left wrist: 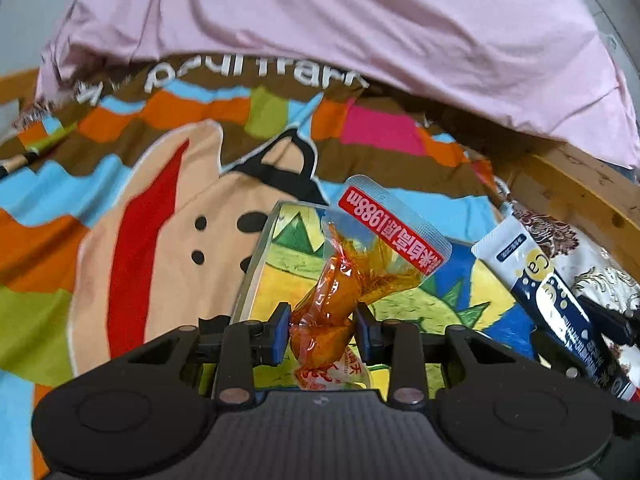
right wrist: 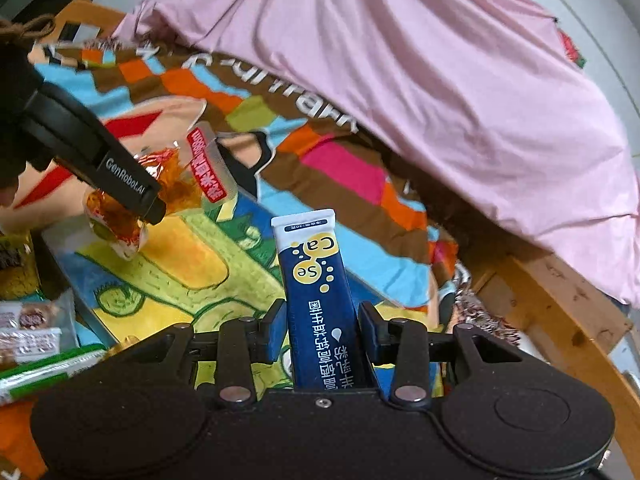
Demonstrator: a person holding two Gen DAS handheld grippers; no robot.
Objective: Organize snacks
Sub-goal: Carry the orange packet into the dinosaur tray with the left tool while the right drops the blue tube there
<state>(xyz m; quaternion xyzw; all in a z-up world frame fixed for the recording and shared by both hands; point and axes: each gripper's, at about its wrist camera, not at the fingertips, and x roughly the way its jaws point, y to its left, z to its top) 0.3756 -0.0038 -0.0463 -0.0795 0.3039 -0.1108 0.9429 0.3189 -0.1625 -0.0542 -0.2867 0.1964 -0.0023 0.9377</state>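
The left gripper point(left wrist: 322, 322) has its jaws clamped on an orange snack packet point(left wrist: 340, 296), and the right gripper point(right wrist: 320, 330) pinches a blue sachet point(right wrist: 320, 300), both held above the colourful blanket point(left wrist: 140, 200).

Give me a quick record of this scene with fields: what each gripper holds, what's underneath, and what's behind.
left gripper: shut on orange snack packet
right gripper: shut on blue sachet
underneath: clear tray on a colourful cartoon blanket
behind: pink sheet
left edge, right wrist view: more snack packets
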